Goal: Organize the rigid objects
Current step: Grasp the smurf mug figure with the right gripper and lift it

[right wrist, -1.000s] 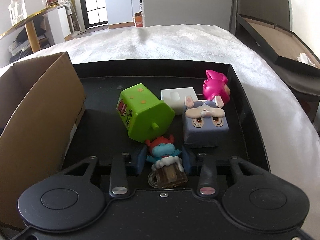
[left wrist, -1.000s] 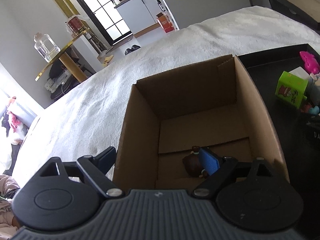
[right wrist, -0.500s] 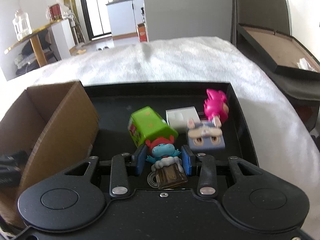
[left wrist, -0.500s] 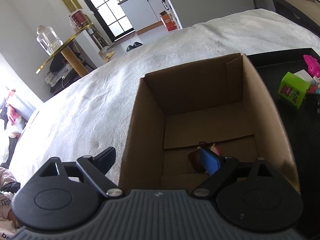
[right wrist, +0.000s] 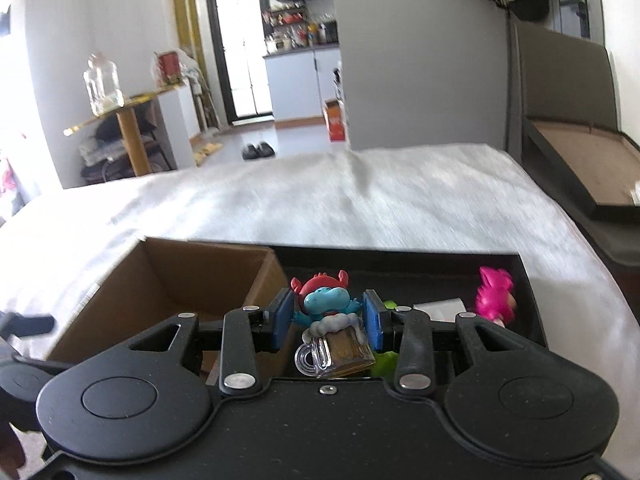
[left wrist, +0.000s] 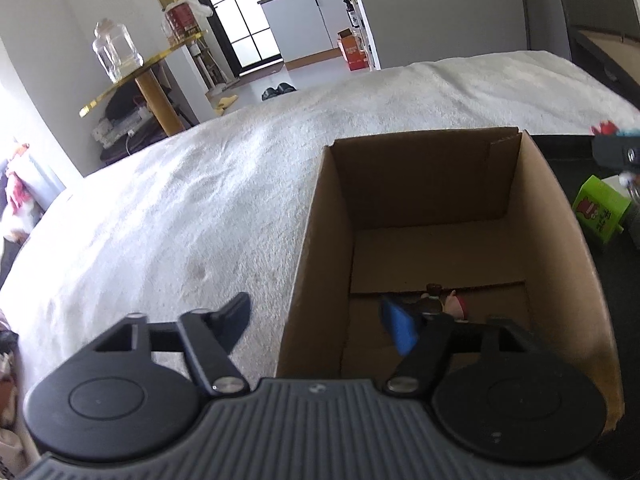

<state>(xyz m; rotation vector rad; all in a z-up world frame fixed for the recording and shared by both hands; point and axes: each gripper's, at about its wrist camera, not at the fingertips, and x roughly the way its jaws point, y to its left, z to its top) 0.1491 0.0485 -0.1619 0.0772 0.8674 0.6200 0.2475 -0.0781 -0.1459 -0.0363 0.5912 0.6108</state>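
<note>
Right tool [right wrist: 326,318] has lifted the blue figurine [right wrist: 326,304] clear of the black tray [right wrist: 400,258], clamped between its pads, now beside the cardboard box [right wrist: 168,276]. Left tool [left wrist: 316,320] straddles the box's near wall, jaws closing on nothing, apparently. Drop-off likely next.

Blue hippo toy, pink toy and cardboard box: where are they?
blue hippo toy [right wrist: 325,305], right wrist view, its face.
pink toy [right wrist: 495,295], right wrist view, its hair.
cardboard box [left wrist: 430,182], left wrist view, far inner wall.
</note>
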